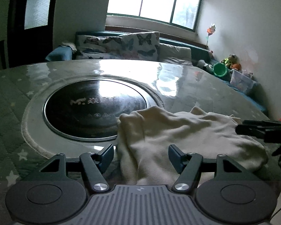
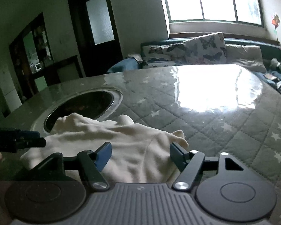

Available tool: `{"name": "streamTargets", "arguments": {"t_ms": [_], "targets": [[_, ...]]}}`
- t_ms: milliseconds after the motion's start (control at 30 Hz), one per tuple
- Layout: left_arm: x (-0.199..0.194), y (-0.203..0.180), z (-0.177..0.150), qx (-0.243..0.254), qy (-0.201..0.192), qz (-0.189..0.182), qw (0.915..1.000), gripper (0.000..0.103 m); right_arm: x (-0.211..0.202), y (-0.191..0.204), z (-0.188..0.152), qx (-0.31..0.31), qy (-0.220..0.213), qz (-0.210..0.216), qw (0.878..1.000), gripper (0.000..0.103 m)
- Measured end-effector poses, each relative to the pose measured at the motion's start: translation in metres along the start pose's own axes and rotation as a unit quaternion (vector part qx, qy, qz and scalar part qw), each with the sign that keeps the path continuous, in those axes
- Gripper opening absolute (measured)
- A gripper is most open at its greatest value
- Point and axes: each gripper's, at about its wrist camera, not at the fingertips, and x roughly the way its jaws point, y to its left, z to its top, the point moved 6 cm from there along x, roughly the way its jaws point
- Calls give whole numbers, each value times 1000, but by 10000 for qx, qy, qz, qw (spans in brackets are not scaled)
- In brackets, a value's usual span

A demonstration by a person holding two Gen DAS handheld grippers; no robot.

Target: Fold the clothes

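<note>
Right wrist: dark cabinet [image 2: 31,50]; left wrist: green cup [image 1: 219,69] beyond table [image 1: 121,69].

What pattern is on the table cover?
Grey-green quilted table cover with small white stars; right wrist view shows it best.

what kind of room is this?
Likely a home living or dining room: a sofa with butterfly cushions under a window, and a quilt-covered table with a built-in round cooktop.
</note>
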Motion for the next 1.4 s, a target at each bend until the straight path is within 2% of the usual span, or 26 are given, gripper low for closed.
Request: {"name": "streamTargets", "arguments": {"t_ms": [133, 333, 467, 800, 933, 1167, 1200, 1400], "targets": [[6, 4, -7, -123, 215, 36, 9997, 68, 0, 0, -12, -73, 126, -154, 9998, 77], [6, 5, -8, -167, 251, 27, 9995, 67, -9, -10, -14, 164, 77, -290, 9994, 80], [6, 4, -8, -156, 258, 28, 9995, 67, -6, -15, -21, 410, 153, -255, 9987, 80], [3, 1, -10, -183, 320, 75, 9993, 69, -6, -4, -25, 339, 93, -197, 9992, 80], [5, -5, -12, -109, 419, 104, 9990, 88, -5, -2, -26, 246, 92, -216, 9994, 84], [9, -16, -16, 79, 458, 152, 9988, 99, -3, 3, -28, 125, 123, -200, 9996, 93], [9, -16, -17, 82, 467, 150, 9988, 101, -2, 4, -28, 97, 163, -207, 9996, 102], [11, -18, -17, 88, 490, 186, 9986, 103, 1, 4, -28, 49, 258, -238, 9994, 103]]}}
